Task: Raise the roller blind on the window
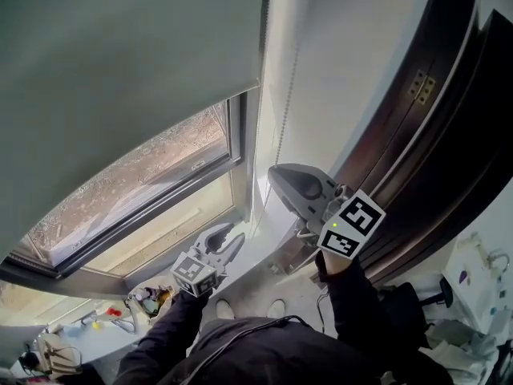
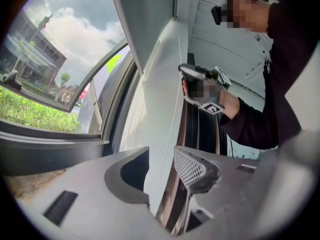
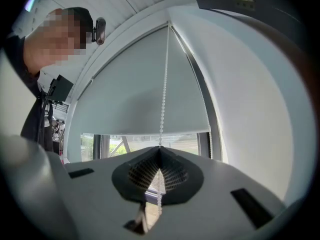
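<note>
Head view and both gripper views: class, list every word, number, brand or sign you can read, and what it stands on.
No readable text in any view.
Right marker cube: black-and-white squares only, no letters.
Left marker cube: the same.
Clutter at bottom left: too small to read.

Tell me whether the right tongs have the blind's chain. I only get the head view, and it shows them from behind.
Observer: Yes. In the right gripper view the right tongs are shut on the bead chain, which runs up in front of the roller blind.
Operator: Now report the left tongs.
Observer: The left gripper view shows the left tongs open, with their pads pressing on nothing.
</note>
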The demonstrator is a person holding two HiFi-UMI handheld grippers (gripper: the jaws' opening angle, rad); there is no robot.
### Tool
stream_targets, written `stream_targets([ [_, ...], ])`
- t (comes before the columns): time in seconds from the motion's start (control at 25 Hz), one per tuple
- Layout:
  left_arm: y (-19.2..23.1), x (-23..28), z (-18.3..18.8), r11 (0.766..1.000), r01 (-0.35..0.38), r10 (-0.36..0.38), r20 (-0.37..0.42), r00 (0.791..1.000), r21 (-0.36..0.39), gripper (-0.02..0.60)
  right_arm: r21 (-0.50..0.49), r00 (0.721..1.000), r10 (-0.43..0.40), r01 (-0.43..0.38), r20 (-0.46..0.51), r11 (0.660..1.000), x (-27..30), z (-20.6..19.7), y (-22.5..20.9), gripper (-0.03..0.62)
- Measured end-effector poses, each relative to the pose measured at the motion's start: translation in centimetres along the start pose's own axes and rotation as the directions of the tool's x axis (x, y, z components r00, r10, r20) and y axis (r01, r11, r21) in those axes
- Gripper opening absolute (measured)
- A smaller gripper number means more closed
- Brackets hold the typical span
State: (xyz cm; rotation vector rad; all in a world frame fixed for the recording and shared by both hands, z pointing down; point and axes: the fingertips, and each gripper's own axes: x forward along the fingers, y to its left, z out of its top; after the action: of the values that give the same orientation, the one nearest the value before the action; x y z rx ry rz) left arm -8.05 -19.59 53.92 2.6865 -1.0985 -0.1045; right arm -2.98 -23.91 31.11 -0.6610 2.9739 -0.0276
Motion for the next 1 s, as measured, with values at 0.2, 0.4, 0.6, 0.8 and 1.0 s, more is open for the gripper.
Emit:
stream_targets([
  [0.2,-0.8,0.0,7.3,0.998,0.017,-0.022,0.095,0.995,0.054,0.161,0.030,0.995,-0.020,0.023,-0.099,0.999,-0.2,-5.6,-0.5,0.005],
  [0.4,-3.0,1.0,13.4,0.988,0.062,-0.080,0.129,0.988,0.140,0.161,0.063,0.977,-0.018,0.032,-0.214,0.997,-0.4,-12.8,0.2,0.005],
  [0.6,-4.8,2.3,17.1,0.973,0.101,-0.133,0.148,0.980,0.205,0.168,0.114,0.943,0.027,0.012,-0.332,0.993,-0.6,-20.2,2.5,0.005],
  [0.8,-6.0,3.3,19.5,0.959,0.130,-0.171,0.152,0.973,0.251,0.173,0.180,0.898,0.083,-0.005,-0.433,0.984,-1.2,-27.0,4.9,0.005],
  [1.0,-5.6,3.5,20.1,0.964,0.090,-0.129,0.143,0.981,0.250,0.172,0.180,0.887,0.095,-0.014,-0.452,0.983,-1.3,-27.5,5.4,0.005],
])
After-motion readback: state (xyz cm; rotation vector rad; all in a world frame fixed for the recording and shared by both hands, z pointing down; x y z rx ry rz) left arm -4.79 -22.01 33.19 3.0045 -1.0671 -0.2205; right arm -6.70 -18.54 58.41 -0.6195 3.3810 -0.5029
